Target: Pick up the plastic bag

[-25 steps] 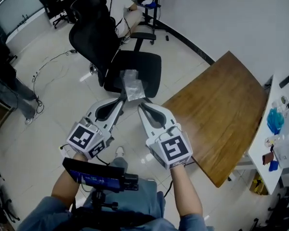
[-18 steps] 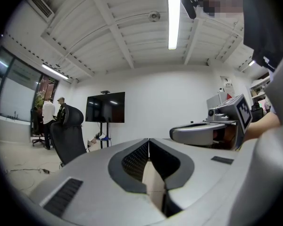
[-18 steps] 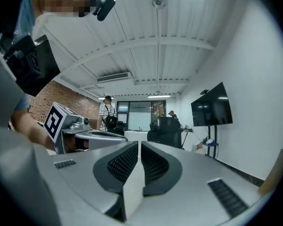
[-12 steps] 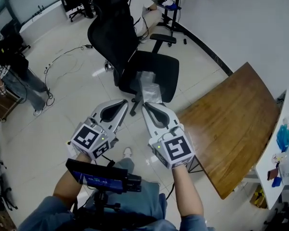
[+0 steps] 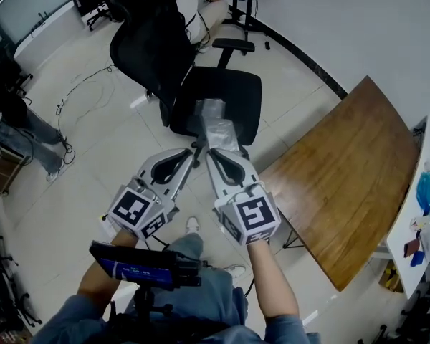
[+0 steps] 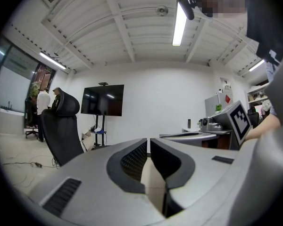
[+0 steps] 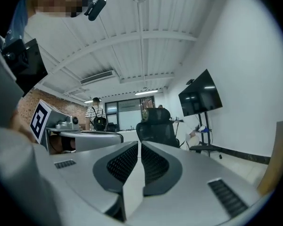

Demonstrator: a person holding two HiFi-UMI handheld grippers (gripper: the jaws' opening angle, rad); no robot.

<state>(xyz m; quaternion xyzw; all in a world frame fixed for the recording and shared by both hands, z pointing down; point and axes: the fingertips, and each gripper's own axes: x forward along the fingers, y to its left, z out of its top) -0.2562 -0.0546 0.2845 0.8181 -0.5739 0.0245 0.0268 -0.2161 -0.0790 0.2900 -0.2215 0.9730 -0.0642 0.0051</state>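
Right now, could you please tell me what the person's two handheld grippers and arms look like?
Both the left gripper and right gripper are light grey plastic, with curved jaws, dark ribbed pads and a white cube bearing black square markers. The person wears blue sleeves.

Left tongs (image 5: 193,150) and right tongs (image 5: 209,152) level, side by side, jaws together.

— What's the tally on your feed?
— I count two grippers, the left gripper (image 5: 193,152) and the right gripper (image 5: 210,153), and two marker cubes, the left cube (image 5: 137,211) and the right cube (image 5: 247,221). One plastic bag (image 5: 217,124).
— Furniture?
— I see one black office chair (image 5: 161,52), one wooden table (image 5: 344,185), one screen on a stand (image 6: 102,100).
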